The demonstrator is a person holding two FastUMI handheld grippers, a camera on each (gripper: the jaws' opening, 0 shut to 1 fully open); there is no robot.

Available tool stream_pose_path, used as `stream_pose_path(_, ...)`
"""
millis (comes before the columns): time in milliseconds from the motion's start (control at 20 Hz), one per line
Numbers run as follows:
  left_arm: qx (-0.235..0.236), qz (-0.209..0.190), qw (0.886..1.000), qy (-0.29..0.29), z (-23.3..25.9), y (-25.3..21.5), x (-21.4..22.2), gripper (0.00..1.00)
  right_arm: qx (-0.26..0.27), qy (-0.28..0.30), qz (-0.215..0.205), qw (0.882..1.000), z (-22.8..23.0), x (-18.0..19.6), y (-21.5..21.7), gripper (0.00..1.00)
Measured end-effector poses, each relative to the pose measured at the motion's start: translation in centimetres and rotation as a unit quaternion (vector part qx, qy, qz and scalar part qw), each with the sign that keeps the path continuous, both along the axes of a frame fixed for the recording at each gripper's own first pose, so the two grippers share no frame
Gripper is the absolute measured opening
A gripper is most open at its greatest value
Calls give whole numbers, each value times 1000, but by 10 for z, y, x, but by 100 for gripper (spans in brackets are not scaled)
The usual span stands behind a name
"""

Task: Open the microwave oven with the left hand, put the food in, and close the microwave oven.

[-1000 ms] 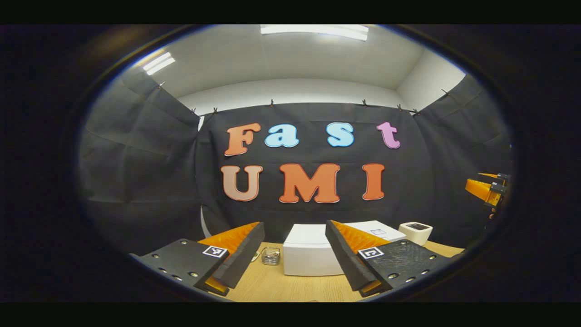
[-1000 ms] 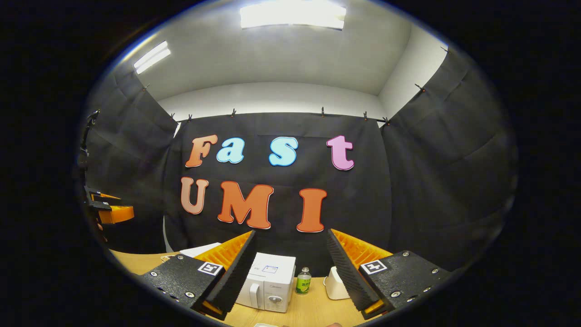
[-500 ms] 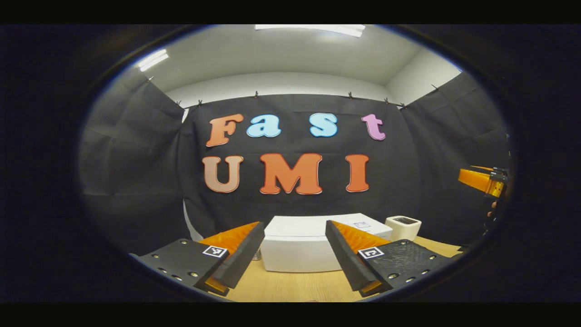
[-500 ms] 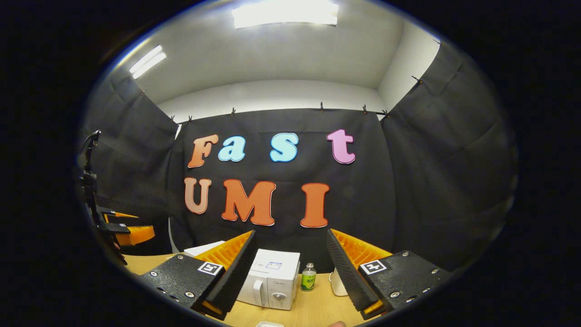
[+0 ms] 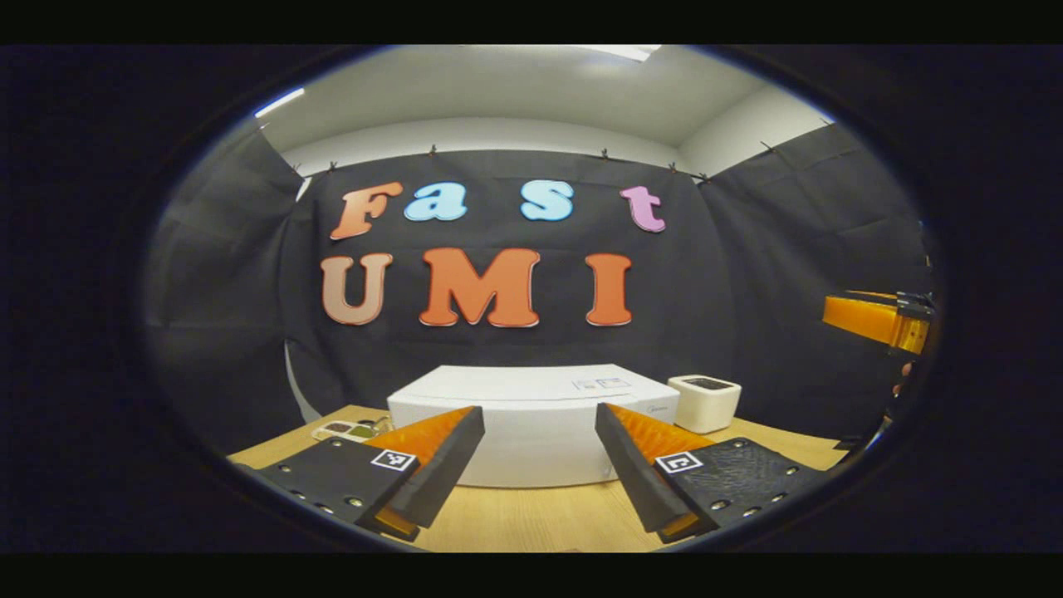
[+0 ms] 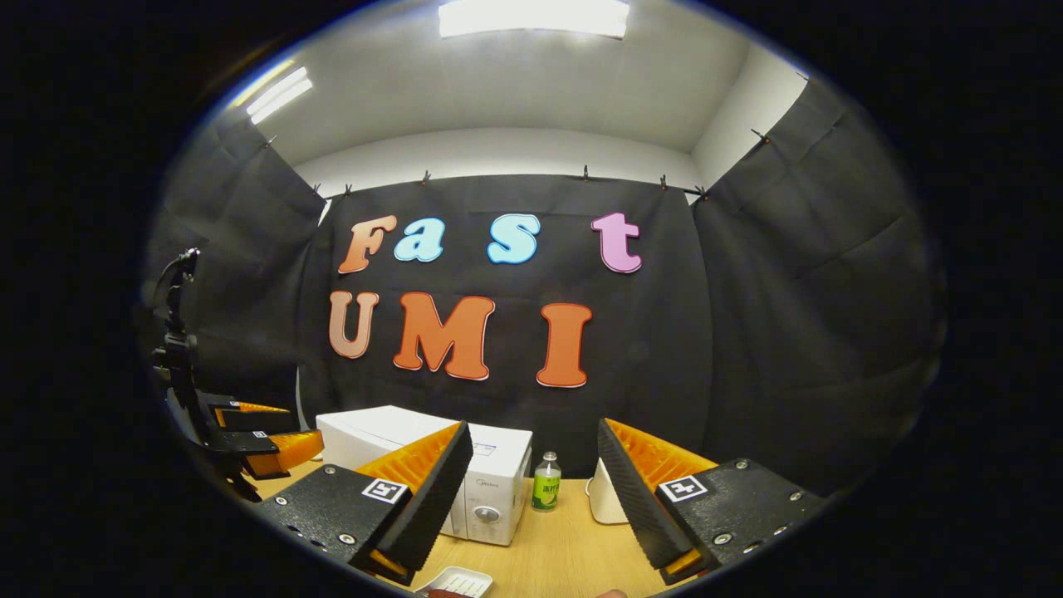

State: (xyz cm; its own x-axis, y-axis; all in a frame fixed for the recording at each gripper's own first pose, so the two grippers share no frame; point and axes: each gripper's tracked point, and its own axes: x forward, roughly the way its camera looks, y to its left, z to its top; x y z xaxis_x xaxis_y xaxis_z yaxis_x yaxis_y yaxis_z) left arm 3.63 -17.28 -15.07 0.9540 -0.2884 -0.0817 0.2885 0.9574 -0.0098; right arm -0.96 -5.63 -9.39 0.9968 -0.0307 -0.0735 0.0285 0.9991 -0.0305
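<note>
In the left gripper view, the left gripper (image 5: 538,465) is seen with its fingers spread wide and nothing held between them, raised above a light wooden table (image 5: 540,519). A white microwave oven (image 5: 531,423) is set on the table straight ahead, well apart from the fingertips, and its plain white side and top are turned toward the camera. Just beside it on the right, a small white appliance with a dark top (image 5: 706,402) is seen, and at its left, near the table edge, a flat tray with small dark and pale items (image 5: 349,430) is laid; what they are cannot be told. At the far right edge, the right gripper (image 5: 876,320) is glimpsed. In the right gripper view, the right gripper (image 6: 536,498) is likewise held wide open and empty above the table (image 6: 573,556). The microwave oven (image 6: 490,490) is shown beyond the left finger, with its door closed and its knob facing forward. A small green bottle (image 6: 546,482) is stood upright just beside it on the right, with a white object (image 6: 604,504) partly hidden behind the right finger. A white ribbed dish (image 6: 461,581) is seen at the bottom edge; whether food is on it cannot be told. The left gripper (image 6: 257,436) is seen at the left, apart from the oven.
</note>
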Motion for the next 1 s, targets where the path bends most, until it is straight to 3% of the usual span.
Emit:
stream_pose_path(150,-12,-20,999,38,-41,-26,8,92,-5,18,-14,1000,-25,-7,-10,94)
stream_pose_path(250,-18,-30,998,51,-62,-43,14,88,-10,29,-19,999,-41,-13,-16,94)
stream_pose_path(450,-1,-41,995,90,-117,-74,31,89,6,59,-17,998,-83,-27,-17,95)
stream_pose_path(700,26,-41,992,115,-170,-97,54,90,7,92,-22,995,-124,-33,-22,94)
stream_pose_path(1000,42,-12,992,117,-196,-103,88,78,27,115,-30,993,-154,-34,-29,94)
